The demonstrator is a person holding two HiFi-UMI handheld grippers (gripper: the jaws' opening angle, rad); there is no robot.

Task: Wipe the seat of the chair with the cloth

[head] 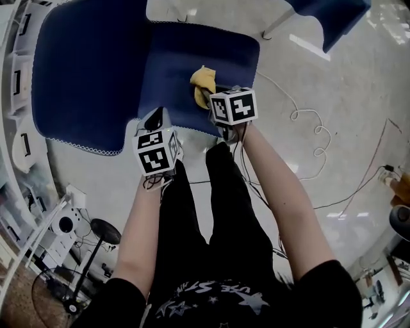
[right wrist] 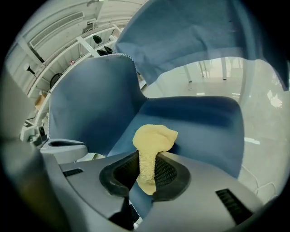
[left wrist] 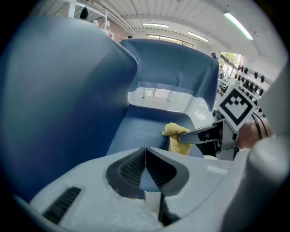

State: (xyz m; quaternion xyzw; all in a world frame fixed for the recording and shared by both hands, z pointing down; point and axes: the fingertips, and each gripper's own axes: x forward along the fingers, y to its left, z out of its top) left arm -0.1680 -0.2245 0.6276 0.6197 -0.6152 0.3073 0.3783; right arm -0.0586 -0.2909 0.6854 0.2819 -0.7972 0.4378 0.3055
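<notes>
A blue upholstered chair stands in front of me, its seat (head: pixel 192 54) beside the big backrest (head: pixel 90 70). The yellow cloth (head: pixel 204 85) hangs over the seat's near part, and my right gripper (head: pixel 213 97) is shut on it. In the right gripper view the cloth (right wrist: pixel 153 138) bunches above the jaws and a strip of it is pinched between them, with the seat (right wrist: pixel 204 122) beyond. My left gripper (head: pixel 154 120) is shut and holds nothing, hovering at the seat's near left edge. From the left gripper view I see the cloth (left wrist: pixel 175 136) and the right gripper's finger (left wrist: pixel 199 134).
A second blue chair (head: pixel 333 16) stands at the far right. Loose cables (head: pixel 307 125) snake over the pale floor on the right. White shelving (head: pixel 18 83) runs along the left, and a black stool (head: pixel 104 230) and stand sit near my left leg.
</notes>
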